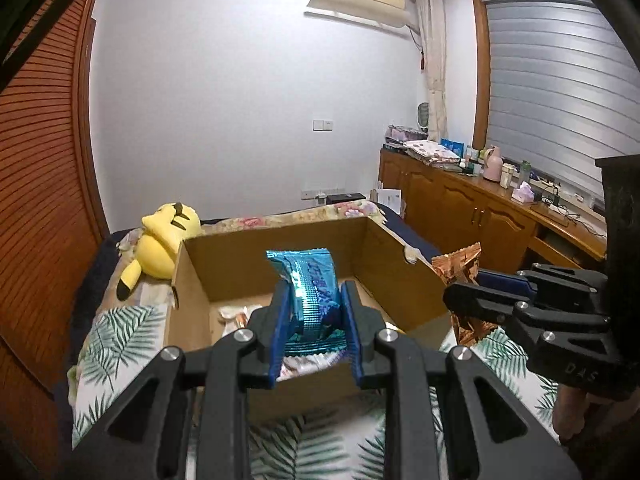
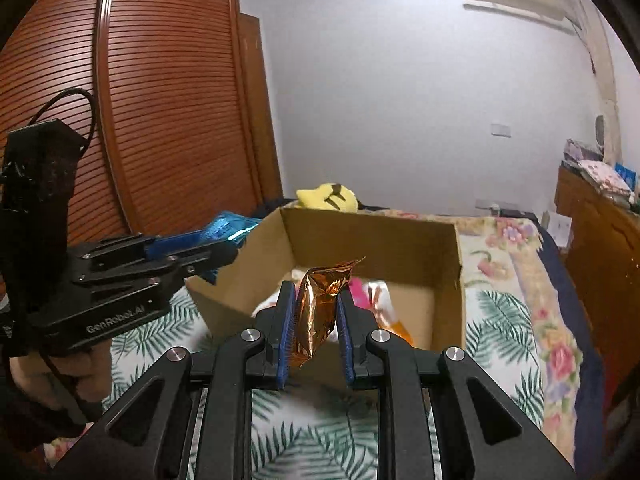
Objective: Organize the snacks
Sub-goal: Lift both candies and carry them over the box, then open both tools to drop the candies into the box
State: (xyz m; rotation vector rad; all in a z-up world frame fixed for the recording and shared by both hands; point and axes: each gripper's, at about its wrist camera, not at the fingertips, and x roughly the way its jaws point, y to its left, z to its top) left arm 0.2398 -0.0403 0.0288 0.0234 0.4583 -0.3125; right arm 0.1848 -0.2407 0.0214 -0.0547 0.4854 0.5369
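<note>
An open cardboard box (image 1: 276, 252) (image 2: 404, 240) stands on the bed with several snack packets lying in its bottom. My left gripper (image 1: 316, 294) is shut on a shiny blue snack packet (image 1: 310, 292), held upright above the box's near edge. My right gripper (image 2: 316, 300) is shut on a copper foil snack packet (image 2: 320, 304), also held over the near side of the box. From the left wrist the right gripper (image 1: 460, 296) shows at the right with the copper packet (image 1: 464, 264) beside the box's right wall. From the right wrist the left gripper (image 2: 224, 250) shows at the left with the blue packet (image 2: 228, 228).
The bed has a palm-leaf sheet (image 1: 120, 332) and a floral blanket (image 2: 520, 280). A yellow plush toy (image 1: 164, 240) lies behind the box. A slatted wooden wardrobe (image 2: 160, 120) stands left; a wooden cabinet (image 1: 460, 204) with clutter runs along the right under the window.
</note>
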